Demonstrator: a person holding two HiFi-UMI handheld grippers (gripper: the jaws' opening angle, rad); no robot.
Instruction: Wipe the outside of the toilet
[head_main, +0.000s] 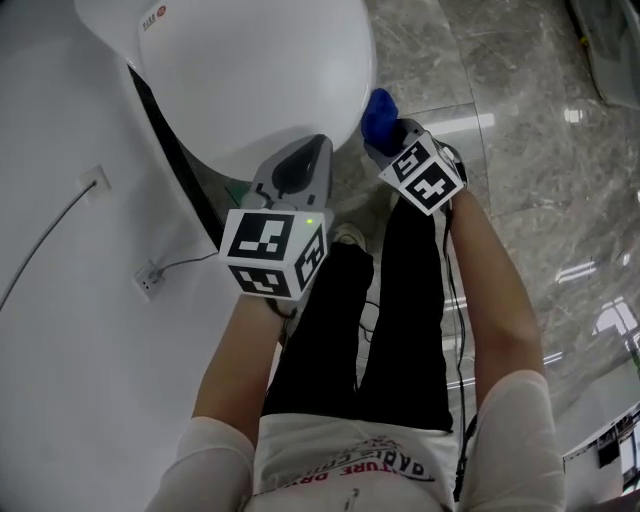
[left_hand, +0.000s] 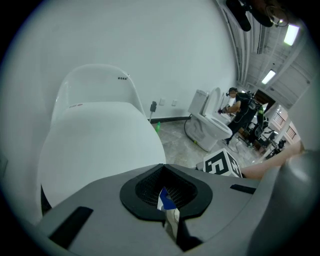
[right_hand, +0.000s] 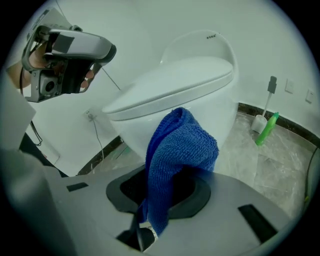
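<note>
The white toilet has its lid shut and fills the upper left of the head view. My left gripper hovers at the bowl's front edge, jaws shut; a small blue and white bit shows in the seam of the left gripper, with the lid just beyond. My right gripper is shut on a blue cloth close to the bowl's front right side. In the right gripper view the cloth stands up from the right gripper in front of the bowl.
A wall socket with a cable sits left of the toilet. A green bottle and a toilet brush stand by the far wall. Another toilet with a person at it is far off. My legs stand on the marble floor.
</note>
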